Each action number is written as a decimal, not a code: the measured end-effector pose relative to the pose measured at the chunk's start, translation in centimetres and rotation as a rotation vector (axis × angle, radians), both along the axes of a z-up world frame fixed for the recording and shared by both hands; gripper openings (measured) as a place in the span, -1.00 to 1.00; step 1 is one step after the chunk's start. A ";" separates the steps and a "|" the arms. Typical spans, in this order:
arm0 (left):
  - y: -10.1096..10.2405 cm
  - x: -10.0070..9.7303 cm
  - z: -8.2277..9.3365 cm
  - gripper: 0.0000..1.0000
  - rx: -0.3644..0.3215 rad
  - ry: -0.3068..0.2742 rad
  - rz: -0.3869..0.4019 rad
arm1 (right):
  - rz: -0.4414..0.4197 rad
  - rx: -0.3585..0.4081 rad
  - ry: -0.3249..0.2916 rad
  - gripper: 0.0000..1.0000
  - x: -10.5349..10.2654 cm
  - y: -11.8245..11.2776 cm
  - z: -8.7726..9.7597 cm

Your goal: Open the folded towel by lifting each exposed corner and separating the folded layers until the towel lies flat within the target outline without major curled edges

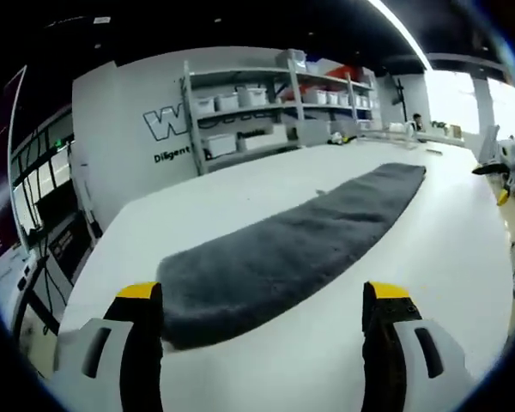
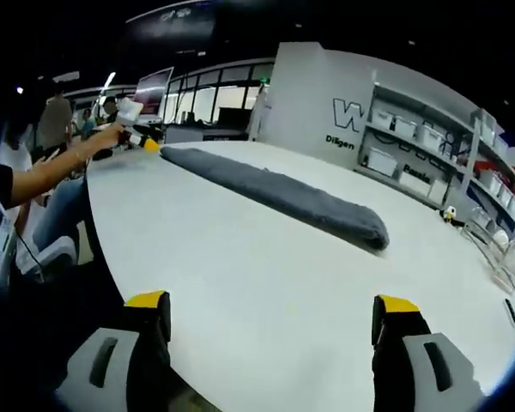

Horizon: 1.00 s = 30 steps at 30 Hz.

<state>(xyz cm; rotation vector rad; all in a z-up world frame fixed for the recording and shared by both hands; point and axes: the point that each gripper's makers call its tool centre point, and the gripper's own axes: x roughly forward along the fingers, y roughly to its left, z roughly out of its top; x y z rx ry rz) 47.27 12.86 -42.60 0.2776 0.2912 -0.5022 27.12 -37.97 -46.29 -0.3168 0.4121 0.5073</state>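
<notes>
**Towel folded into long strip**

Dark grey plush towel point(image 1: 292, 245) lies as a narrow folded band on the white worktop point(image 1: 429, 257). Left gripper point(image 1: 263, 296) fingers apart at its near end; right gripper point(image 2: 275, 309) fingers apart, well clear.

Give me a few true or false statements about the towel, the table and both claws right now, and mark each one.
1. The grey towel lies folded in a long strip on the white table. True.
2. The left claw is clamped on the towel's end. False: its jaws stand open, with the near end between them, ungripped.
3. The right claw is open over bare table. True.
4. The towel is spread flat. False: it remains folded.
5. Shelves hold white bins. True.
</notes>
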 end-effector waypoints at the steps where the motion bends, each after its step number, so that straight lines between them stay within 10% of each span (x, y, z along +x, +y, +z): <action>1: 0.0 0.3 0.2 0.89 -0.003 -0.011 -0.001 | 0.001 -0.001 -0.002 0.99 0.0 0.0 0.1; 18: 3.8 8.8 -0.2 0.71 -0.040 -0.066 0.115 | 0.015 -0.002 -0.001 0.99 -0.7 0.8 0.5; 30: 5.7 12.4 -2.4 0.21 -0.033 -0.016 0.172 | 0.020 -0.017 0.016 0.99 -0.2 1.1 0.2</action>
